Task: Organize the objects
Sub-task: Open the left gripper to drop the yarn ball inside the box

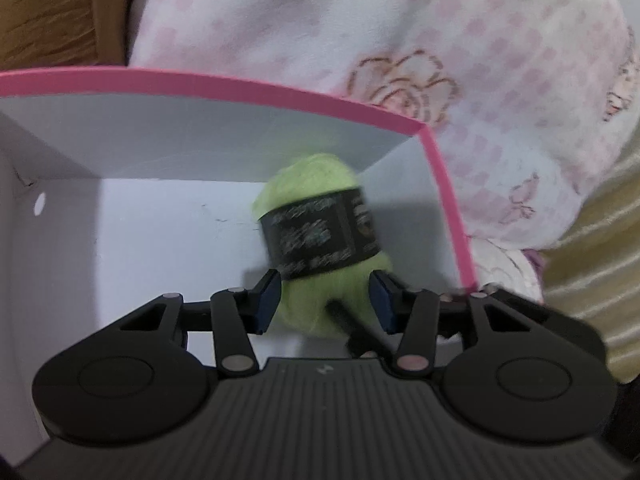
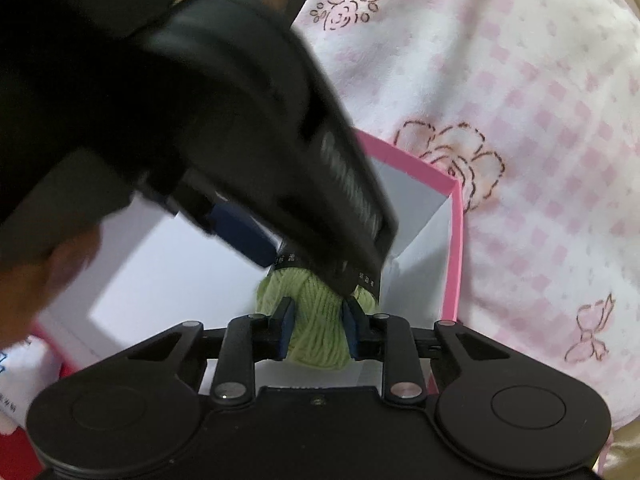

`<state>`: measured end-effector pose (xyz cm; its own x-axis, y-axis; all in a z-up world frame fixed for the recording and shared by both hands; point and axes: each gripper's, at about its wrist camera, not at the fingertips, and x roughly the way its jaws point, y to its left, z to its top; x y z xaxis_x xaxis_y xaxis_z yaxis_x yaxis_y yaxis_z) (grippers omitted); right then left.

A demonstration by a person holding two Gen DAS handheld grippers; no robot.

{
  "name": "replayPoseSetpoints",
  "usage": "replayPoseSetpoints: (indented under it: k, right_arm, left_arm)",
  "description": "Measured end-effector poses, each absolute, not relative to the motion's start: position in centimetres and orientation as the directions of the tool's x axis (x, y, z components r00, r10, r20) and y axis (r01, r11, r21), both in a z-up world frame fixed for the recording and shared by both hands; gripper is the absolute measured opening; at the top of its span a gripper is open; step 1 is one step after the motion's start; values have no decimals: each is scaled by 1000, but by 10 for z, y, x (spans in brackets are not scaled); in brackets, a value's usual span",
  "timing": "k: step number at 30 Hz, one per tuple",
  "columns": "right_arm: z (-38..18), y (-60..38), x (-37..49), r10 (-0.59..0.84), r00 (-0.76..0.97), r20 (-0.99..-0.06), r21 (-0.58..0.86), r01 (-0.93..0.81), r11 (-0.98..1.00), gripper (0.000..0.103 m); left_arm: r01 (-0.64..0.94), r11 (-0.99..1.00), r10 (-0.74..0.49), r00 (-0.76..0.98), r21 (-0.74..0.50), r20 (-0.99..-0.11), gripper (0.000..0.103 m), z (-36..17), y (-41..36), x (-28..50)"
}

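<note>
Green yarn skein (image 2: pixel 318 320) inside the pink-rimmed white box (image 1: pixel 240 84); right gripper (image 2: pixel 318 330) jaws clamp it, left gripper (image 1: pixel 325 304) jaws straddle it loosely.

yarn (image 2: pixel 316 328): fuzzy wool (glossy band) | box (image 1: pixel 248 88): smooth card | blanket (image 1: pixel 460 32): soft fleece

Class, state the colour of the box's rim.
Pink, on the box, whose inside is white; clearest in the left wrist view.

pink floral blanket (image 1: pixel 400 40), brown wood (image 1: pixel 48 12)
</note>
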<state>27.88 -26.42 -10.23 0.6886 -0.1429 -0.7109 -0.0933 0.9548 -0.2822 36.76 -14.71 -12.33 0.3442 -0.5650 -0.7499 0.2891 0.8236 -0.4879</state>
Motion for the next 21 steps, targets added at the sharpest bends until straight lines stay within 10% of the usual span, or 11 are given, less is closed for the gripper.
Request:
replayPoseSetpoints:
  k: [17,21]
  right_arm:
    - [-82,-282,244,-41,698,-715,-78,-21,997,36]
    - [-70,-285,228,17,697,-716,20,-4,1000,50]
  left_arm:
    - [300,868,-491,410,-395,-768,46,-116,-162,364]
    - [296,881,-468,428,-370,-773,64,-105,-155,354]
